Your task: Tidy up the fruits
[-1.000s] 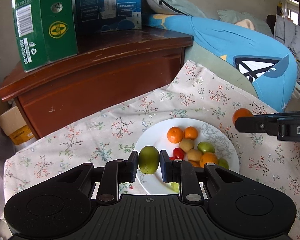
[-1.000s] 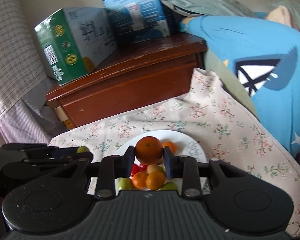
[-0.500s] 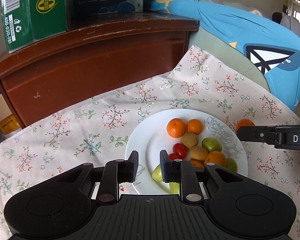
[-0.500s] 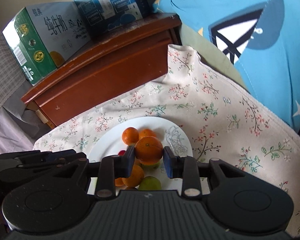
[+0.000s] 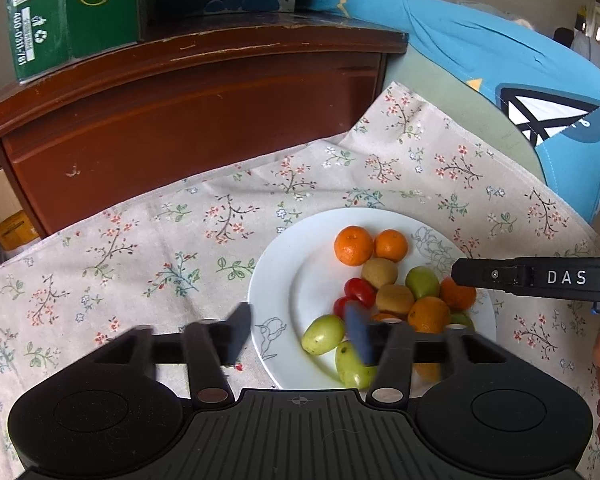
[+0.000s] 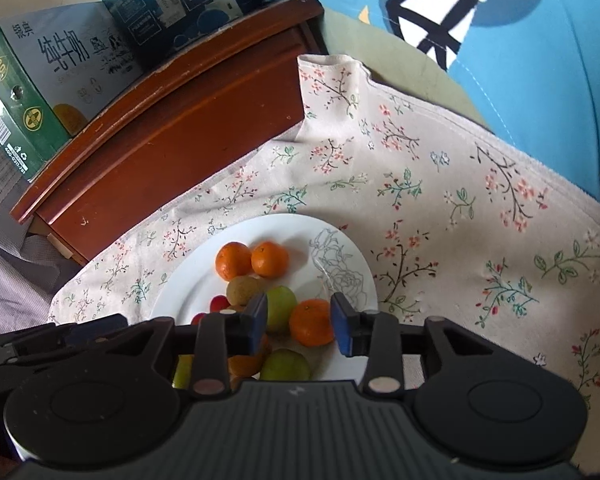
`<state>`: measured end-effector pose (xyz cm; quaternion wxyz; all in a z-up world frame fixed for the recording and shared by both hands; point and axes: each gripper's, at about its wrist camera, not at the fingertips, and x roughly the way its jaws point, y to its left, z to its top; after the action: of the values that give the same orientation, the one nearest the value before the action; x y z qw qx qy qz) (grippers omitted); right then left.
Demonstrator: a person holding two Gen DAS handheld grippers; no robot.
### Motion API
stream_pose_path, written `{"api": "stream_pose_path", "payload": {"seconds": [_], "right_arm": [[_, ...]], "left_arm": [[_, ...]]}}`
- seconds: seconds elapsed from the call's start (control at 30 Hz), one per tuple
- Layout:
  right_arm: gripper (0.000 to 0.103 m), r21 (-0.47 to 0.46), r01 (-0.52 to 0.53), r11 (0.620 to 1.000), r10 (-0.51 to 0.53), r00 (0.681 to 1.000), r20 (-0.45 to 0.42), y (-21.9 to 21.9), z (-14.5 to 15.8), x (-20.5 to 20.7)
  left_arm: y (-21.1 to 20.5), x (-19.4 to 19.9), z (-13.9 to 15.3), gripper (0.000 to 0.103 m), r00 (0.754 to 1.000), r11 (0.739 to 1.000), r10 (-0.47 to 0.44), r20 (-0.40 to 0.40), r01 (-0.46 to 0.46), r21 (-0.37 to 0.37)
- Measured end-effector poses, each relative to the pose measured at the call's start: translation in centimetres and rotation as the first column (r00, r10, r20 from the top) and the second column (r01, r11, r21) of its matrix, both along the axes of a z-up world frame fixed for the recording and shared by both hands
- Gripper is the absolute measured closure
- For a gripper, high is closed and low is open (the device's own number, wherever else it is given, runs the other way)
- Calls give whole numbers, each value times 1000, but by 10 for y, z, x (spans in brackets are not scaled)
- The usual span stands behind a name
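Now, through my left wrist camera, my left gripper (image 5: 298, 332) has its fingers spreading apart, blurred with the motion, and nothing sits between the pads; the green fruit (image 5: 323, 335) lies free on the white plate (image 5: 284, 280) just ahead of them, touching a second green one. The plate rests on a floral cloth (image 5: 140, 256), and my right gripper (image 5: 536, 278) reaches in from the side over the pile of tangerines, kiwis and cherry tomatoes. From the right wrist camera, my right gripper (image 6: 299, 322) is also opening its fingers, and the tangerine (image 6: 312, 321) sits between the pads but, as far as I can tell, clear of both, resting on the plate against a green fruit. These fruits look light, round and smooth, so I judge they roll easily and the soft ones bruise; I would take any across its widest middle, gently.
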<state>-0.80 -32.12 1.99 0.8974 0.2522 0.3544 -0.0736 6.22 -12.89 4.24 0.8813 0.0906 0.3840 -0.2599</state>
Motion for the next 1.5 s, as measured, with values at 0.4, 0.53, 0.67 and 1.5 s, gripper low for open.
{"api": "stream_pose_path", "payload": {"seconds": [0.4, 0.53, 0.67, 1.5], "right_arm": [[48, -49, -11, 999, 13, 999, 33, 12, 19, -4], [39, -60, -1, 998, 3, 1000, 27, 15, 27, -6], [34, -104, -4, 995, 5, 1000, 12, 24, 37, -8], [16, -165, 115, 980, -136, 983, -122, 37, 60, -59]], "left_arm": [[6, -5, 12, 13, 998, 996, 69, -10, -68, 49], [10, -8, 19, 13, 996, 995, 87, -10, -86, 53], [13, -12, 25, 12, 995, 993, 102, -14, -101, 62], [17, -55, 41, 12, 995, 986, 101, 5, -100, 134]]}}
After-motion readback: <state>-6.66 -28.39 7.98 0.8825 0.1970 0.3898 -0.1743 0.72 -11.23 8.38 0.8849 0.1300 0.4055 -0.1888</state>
